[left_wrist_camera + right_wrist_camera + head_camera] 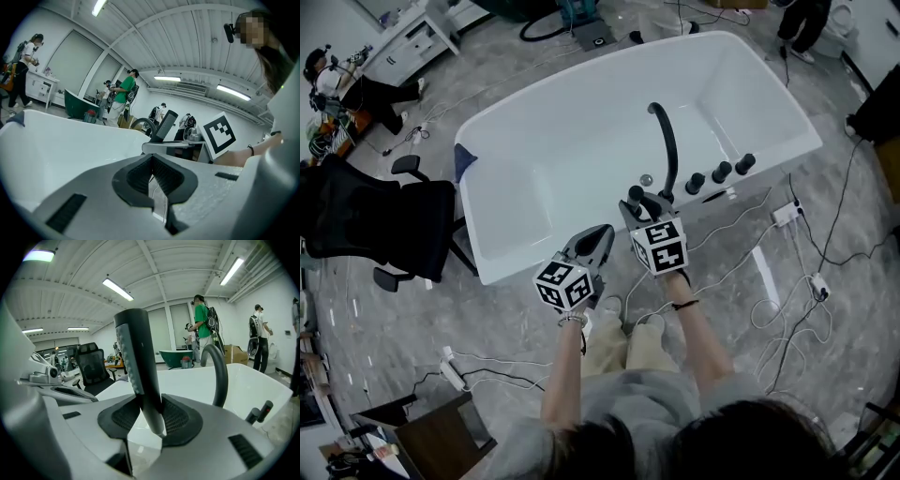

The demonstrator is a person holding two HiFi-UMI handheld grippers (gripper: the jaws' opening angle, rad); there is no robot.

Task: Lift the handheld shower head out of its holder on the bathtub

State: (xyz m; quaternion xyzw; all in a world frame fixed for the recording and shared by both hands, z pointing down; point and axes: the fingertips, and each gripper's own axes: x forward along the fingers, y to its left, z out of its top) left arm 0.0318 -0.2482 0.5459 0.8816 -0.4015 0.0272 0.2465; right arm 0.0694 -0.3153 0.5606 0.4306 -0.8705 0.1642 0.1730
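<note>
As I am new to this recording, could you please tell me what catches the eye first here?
The large white bathtub fills the middle of the head view. By its near rim the right tool is shut on the dark handheld shower head, the left tool beside it shut and empty.

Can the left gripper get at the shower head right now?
Probably yes: the left gripper sits beside the shower head held in the right gripper, nothing between, though its jaws are together and must open.

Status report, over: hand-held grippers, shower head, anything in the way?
Left hand-held gripper shut, empty. Right hand-held gripper shut on shower head, upright, lower tip free. Black faucet spout beside, apart.
</note>
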